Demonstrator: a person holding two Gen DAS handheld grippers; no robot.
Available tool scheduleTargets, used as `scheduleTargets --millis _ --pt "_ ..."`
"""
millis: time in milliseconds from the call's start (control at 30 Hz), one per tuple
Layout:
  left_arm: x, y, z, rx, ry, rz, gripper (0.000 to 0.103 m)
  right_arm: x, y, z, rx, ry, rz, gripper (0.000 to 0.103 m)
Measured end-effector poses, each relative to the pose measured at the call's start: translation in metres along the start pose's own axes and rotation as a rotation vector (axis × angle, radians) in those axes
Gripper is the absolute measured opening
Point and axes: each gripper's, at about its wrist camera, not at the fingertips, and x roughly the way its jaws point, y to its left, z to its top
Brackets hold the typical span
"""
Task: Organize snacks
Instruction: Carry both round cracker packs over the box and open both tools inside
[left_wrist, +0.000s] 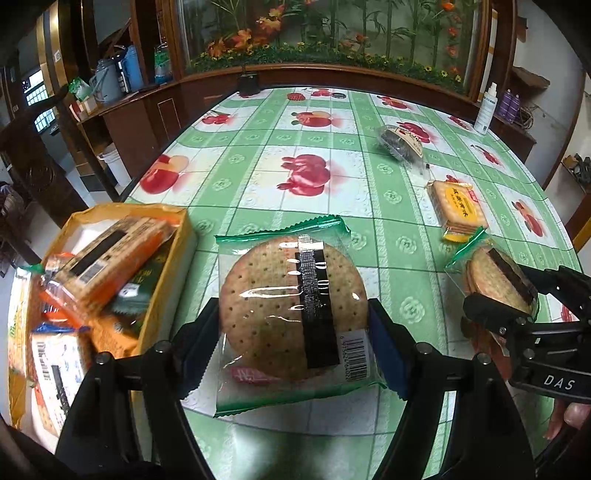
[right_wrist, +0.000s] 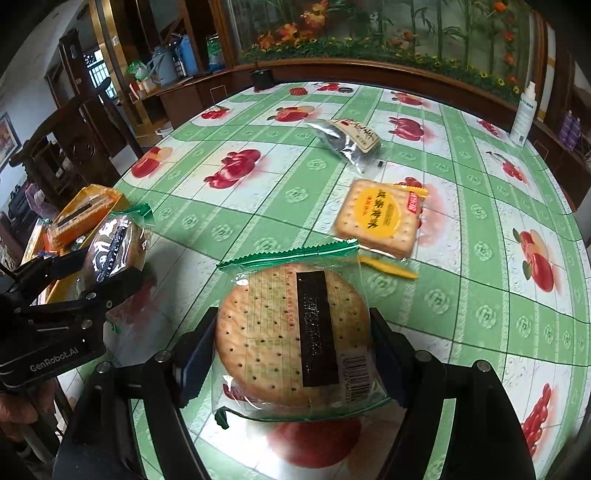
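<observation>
**Two cracker packs in hand, two snacks left on the table**

While the left wrist view looks down its own fingers, the left gripper (left_wrist: 293, 332) is clamped on a round cracker pack (left_wrist: 295, 314) with green-edged wrapper, blue pads pressing its two sides, the pack held above the fruit-print tablecloth (left_wrist: 258, 177). Just to its left sits the yellow box (left_wrist: 173, 266), already crowded with wrapped snacks: an orange biscuit pack lies tilted on top, with darker and white packets beneath. At the right edge the right gripper (left_wrist: 506, 291) grips a second round cracker pack (left_wrist: 495, 277). Farther out on the cloth lie a square biscuit pack (left_wrist: 458, 206) with a yellow label and, beyond it, a silver snack pouch (left_wrist: 400, 142), apart from each other.

From the right wrist view, the right gripper (right_wrist: 293, 343) is closed on its round cracker pack (right_wrist: 291, 332), which is lifted clear of the table. The left gripper (right_wrist: 110, 266) shows at the left, holding its own pack (right_wrist: 114, 240) close by the yellow box (right_wrist: 88, 206). The square biscuit pack (right_wrist: 380, 218) lies just beyond the held cracker; the silver snack pouch (right_wrist: 351, 140) lies farther back.

Judging by this, the sorting is well along: several snacks are boxed, two are in transit and need to go into the box, and two remain to be collected from the table.
</observation>
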Motion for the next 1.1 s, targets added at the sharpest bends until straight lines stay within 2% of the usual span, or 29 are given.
scheduleTargets --millis 267,633,867,1100 --pt "-0.007 0.004 -0.01 -0.001 0.001 -0.021 0.077 -0.005 0.012 -0.004 -0.017 0.001 -0.001 0.076" --pt "-0.031 0.017 -0.016 0.002 -0.037 -0.02 0.077 -0.014 0.032 0.004 -0.053 -0.024 0.01 0.076" --pt "-0.055 0.035 -0.022 -0.003 -0.073 -0.013 0.077 -0.021 0.057 0.014 -0.101 -0.053 0.033 0.076" --pt "-0.079 0.068 -0.029 -0.043 -0.107 0.008 0.077 -0.022 0.09 0.025 -0.166 -0.066 0.055 0.076"
